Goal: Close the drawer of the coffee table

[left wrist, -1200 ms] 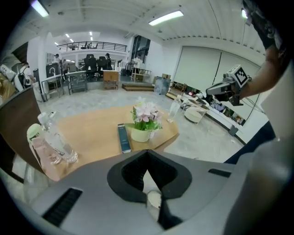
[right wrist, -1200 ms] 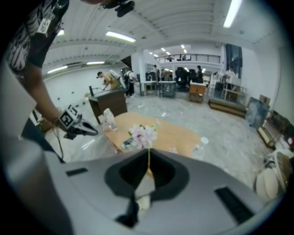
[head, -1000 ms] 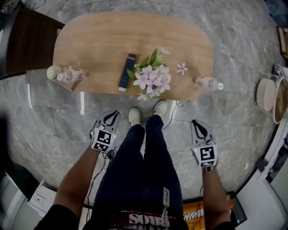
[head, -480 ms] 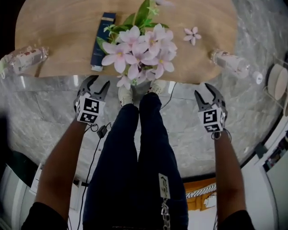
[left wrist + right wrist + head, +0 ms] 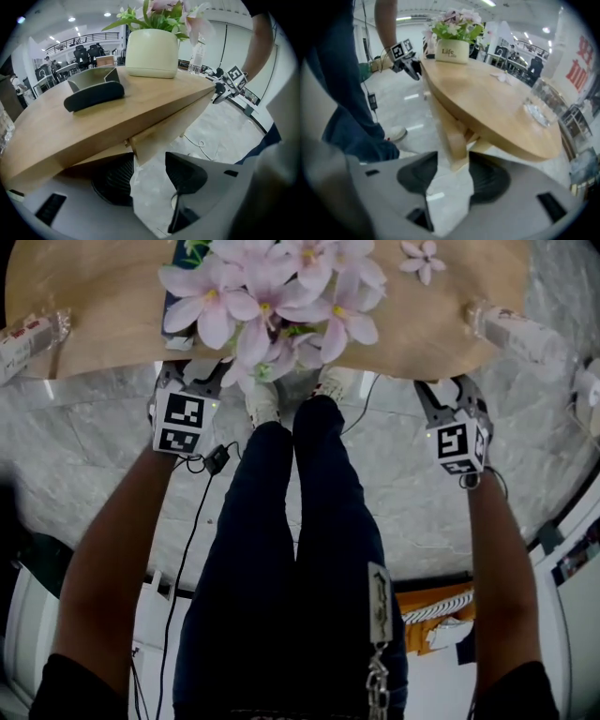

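Since a second ago, the left gripper and the right gripper are being brought down to the near edge of the tabletop. The jaws of both are being opened, with what seems to be the front of the drawer, standing out beneath the tabletop, being framed between each pair but not pressed. The drawer is thus being judged not yet closed; only "Life" is being read on the flower pot, the red sign being too blurred.
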